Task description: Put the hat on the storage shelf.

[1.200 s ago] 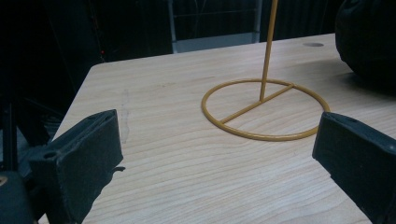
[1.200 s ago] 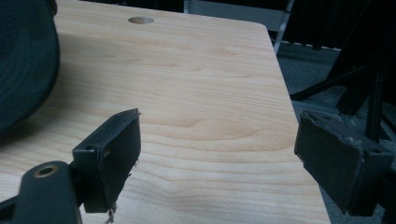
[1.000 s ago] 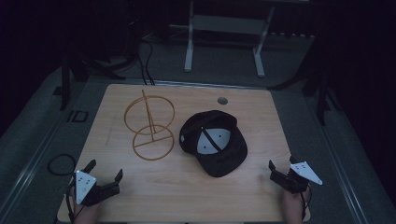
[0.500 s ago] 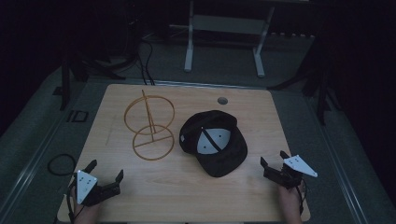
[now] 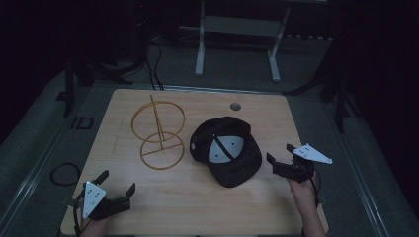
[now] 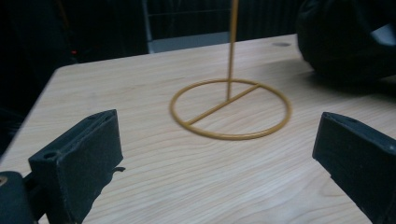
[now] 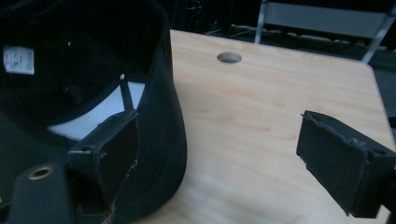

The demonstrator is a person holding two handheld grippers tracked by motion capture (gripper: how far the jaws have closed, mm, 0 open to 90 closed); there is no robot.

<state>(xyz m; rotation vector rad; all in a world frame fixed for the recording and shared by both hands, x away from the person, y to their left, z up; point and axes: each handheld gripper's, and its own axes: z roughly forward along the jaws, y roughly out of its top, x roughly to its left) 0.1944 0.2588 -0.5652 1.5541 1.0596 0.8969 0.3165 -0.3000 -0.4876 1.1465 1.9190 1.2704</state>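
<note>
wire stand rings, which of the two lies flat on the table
The lower ring of the gold wire stand, with a bar across it, lies flat on the table. The upper ring stands upright on the post above it.

The place looks like a lab or recording studio set up for handling trials rather than a home. A plain light-wood table [image 5: 197, 207] with a round cable hole [image 5: 235, 106] near its far edge stands alone on grey carpeted floor [image 5: 34, 148]. The surroundings are dark. Beyond the far edge stand the white metal legs of another desk frame [image 5: 237, 44], and black cables [image 5: 153, 54] trail across the floor at far left.
</note>
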